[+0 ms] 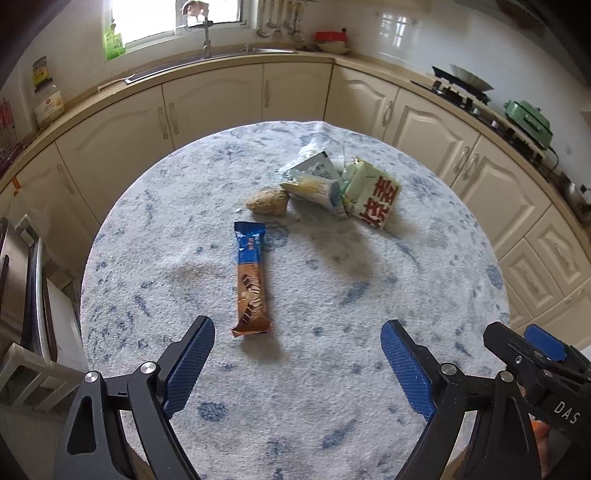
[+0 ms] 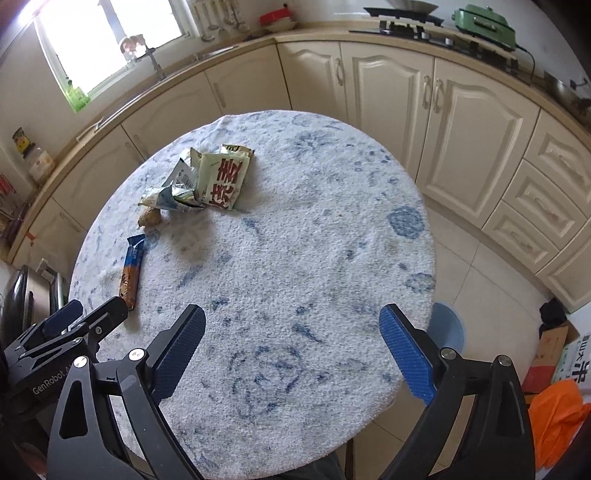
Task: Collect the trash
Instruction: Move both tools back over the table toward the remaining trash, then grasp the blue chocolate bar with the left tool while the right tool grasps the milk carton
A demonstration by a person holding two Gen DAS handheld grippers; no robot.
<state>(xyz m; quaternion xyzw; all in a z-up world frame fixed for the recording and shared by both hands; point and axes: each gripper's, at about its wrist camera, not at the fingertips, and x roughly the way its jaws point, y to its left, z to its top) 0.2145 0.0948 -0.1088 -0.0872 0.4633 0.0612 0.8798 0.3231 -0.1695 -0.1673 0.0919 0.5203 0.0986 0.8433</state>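
Wrapper (image 1: 251,280) of a chocolate bar lies on the round table (image 1: 406,295) just ahead of our left gripper (image 1: 297,354), long axis running straight away from its empty, spread jaws; our right gripper (image 2: 291,347), likewise released, sits farther off.

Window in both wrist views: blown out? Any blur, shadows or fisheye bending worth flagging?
Left wrist view: window clipped to white, counter edge bowed by the fisheye, soft shadow beside the snack bar wrapper, wrapper sharp. Right wrist view: window clipped too, light bleeding over its frame, cabinet doors curved, table cloth evenly lit and sharp, no motion blur.
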